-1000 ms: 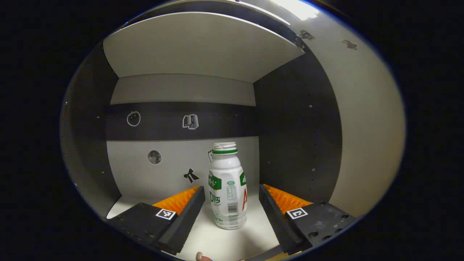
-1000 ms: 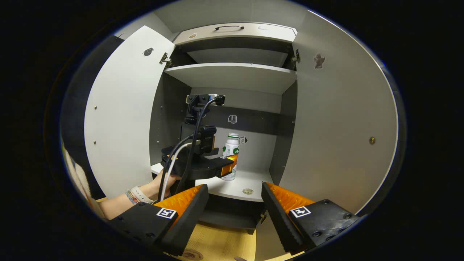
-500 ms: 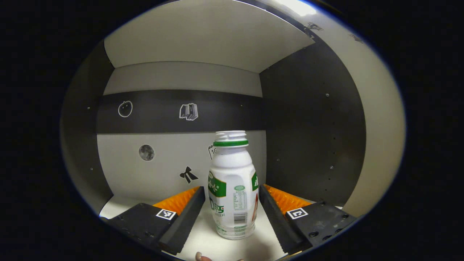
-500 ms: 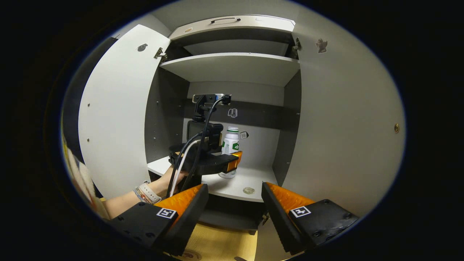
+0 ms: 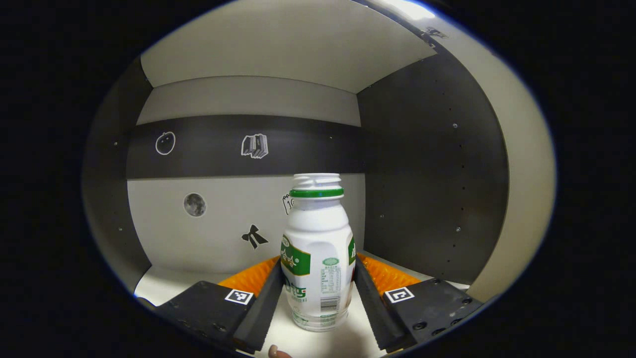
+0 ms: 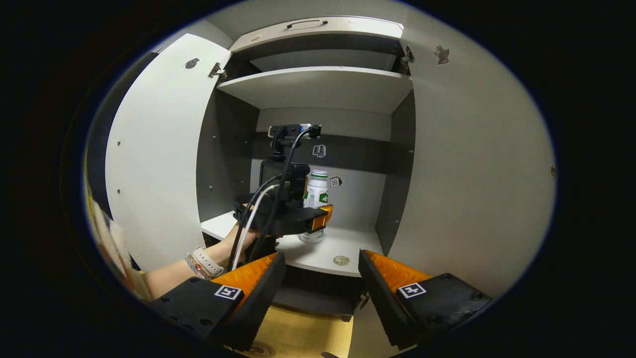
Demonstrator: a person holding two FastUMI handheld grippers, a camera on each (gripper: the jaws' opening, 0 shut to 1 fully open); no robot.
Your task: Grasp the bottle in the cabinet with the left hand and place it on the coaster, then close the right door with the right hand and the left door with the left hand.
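**Bottle framed between your left fingers on the cabinet shelf**

Grey and dark panels line the cabinet [image 6: 397, 164] you are reaching into, both doors swung wide. Your left gripper [image 5: 318, 293] sits low over the white lower shelf [image 5: 159, 288] with a finger close on either side of the bottle [image 5: 318, 258]; whether the pads actually press on it, you cannot tell from these views. The bottle stands upright on that shelf, near the right side wall, white with a green ring under its open neck. Behind it the back wall carries small stickers [image 5: 254, 146]. From the right gripper view, your left hand [image 6: 243, 238] holds that gripper at the shelf. Your right gripper [image 6: 320, 288] hangs outside the cabinet, fingers spread and empty, between the left door [image 6: 154, 159] and the right door [image 6: 472, 164], above a wooden tabletop [image 6: 303, 333].
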